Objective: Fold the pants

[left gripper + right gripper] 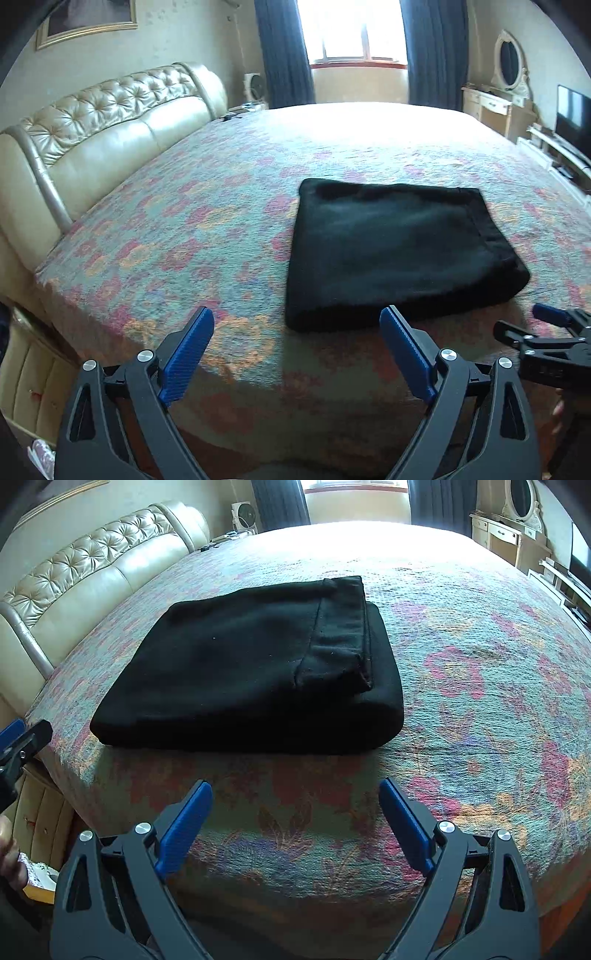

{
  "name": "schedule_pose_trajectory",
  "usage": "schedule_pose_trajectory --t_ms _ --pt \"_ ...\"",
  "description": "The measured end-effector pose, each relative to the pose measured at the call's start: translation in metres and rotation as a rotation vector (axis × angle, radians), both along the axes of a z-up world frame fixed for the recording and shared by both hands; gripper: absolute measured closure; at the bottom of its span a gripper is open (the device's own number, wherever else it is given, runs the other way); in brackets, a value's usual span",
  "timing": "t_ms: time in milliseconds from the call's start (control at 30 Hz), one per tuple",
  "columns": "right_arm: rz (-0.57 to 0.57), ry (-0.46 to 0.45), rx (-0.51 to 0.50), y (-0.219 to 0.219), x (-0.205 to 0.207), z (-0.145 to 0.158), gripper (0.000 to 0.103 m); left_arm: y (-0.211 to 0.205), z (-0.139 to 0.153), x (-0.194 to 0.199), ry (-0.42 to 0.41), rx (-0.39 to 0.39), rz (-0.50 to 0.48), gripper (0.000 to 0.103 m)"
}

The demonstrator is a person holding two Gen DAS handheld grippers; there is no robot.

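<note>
Currently, status by item:
Pants (247, 672): black, folded into a compact rectangle, lying flat on the bedspread (480, 709) near the front edge of the bed.
Left gripper (297, 332): jaws spread wide, nothing held; fingertips just short of the near edge of the pants, not touching.
Right gripper (295, 805): jaws spread wide, nothing held; positioned over the front edge of the bed, apart from the pants.
Headboard (92, 122): tufted, cream, at left.

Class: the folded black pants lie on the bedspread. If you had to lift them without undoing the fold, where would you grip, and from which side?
Judging by shape, grip the thick rounded fold edge of the black pants, coming from the near side. It faces the open right hand-held gripper, and all layers meet there.
</note>
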State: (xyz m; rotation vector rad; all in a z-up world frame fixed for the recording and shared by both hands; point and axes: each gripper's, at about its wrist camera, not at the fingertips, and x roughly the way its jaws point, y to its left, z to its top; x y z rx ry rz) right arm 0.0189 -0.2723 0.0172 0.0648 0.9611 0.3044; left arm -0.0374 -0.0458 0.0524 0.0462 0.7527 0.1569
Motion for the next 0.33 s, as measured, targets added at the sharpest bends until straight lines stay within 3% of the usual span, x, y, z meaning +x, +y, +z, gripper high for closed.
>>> schedule_pose_trajectory --t_ms 133,200,333 --pt "0.005 0.011 0.021 -0.003 -0.001 0.004 0.011 0.006 0.018 0.008 -0.028 -0.074 -0.078 0.013" --pt "0.013 -0.004 0.050 -0.006 0.000 0.016 0.011 0.022 0.018 0.026 0.011 -0.095 -0.075 0.013" --pt "0.019 -0.060 0.134 -0.020 0.029 0.051 0.011 0.078 0.006 0.078 0.035 -0.061 0.026 0.013"
